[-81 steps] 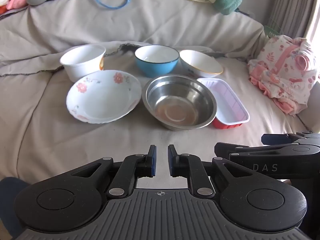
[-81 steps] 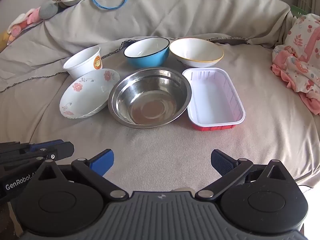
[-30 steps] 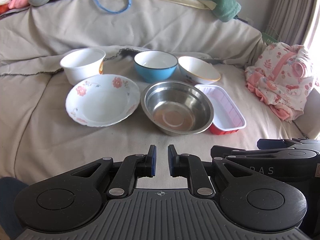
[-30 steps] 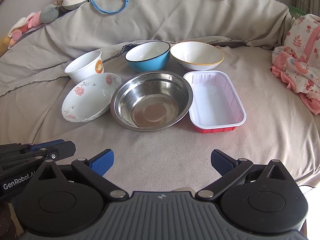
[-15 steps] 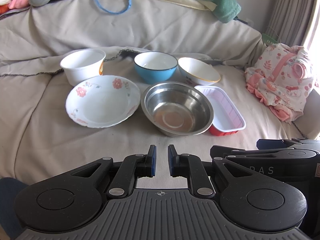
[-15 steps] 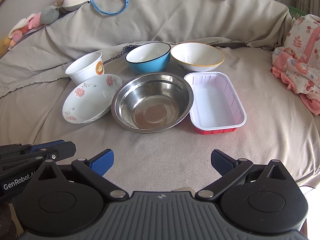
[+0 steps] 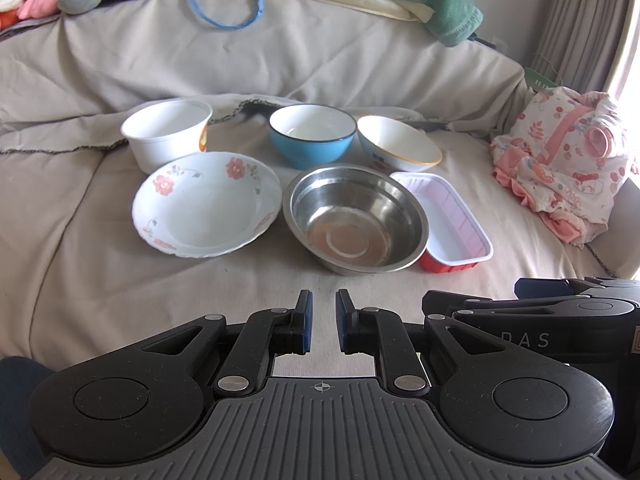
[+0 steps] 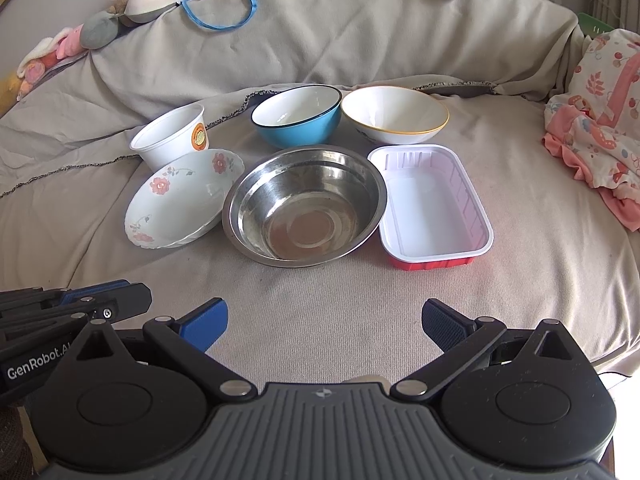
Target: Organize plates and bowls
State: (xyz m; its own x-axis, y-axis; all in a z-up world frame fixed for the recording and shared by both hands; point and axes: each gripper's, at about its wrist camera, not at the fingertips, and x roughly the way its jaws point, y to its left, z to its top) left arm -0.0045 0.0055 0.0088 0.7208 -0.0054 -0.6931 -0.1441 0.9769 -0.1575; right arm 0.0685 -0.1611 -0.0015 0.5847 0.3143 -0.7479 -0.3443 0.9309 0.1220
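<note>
Nearby, pink floral garment (image 8: 600, 120) right of red tray (image 8: 432, 200).

"GenRobot.AI" in white, last letters cut off, on left gripper (image 8: 76, 312) body, seen in right wrist view. "DAS", first letters hidden, on right gripper (image 7: 560, 320) body in left wrist view. Cup sticker unreadable.

Bed covered by a beige sheet (image 8: 320, 320), bearing six vessels: white cup (image 8: 170, 136), blue bowl (image 8: 298, 120), yellow-rimmed bowl (image 8: 394, 114); in front, floral plate (image 8: 180, 200), steel bowl (image 8: 306, 208), red tray (image 8: 432, 200). Pink floral clothing (image 7: 560, 164) lies at right.
</note>
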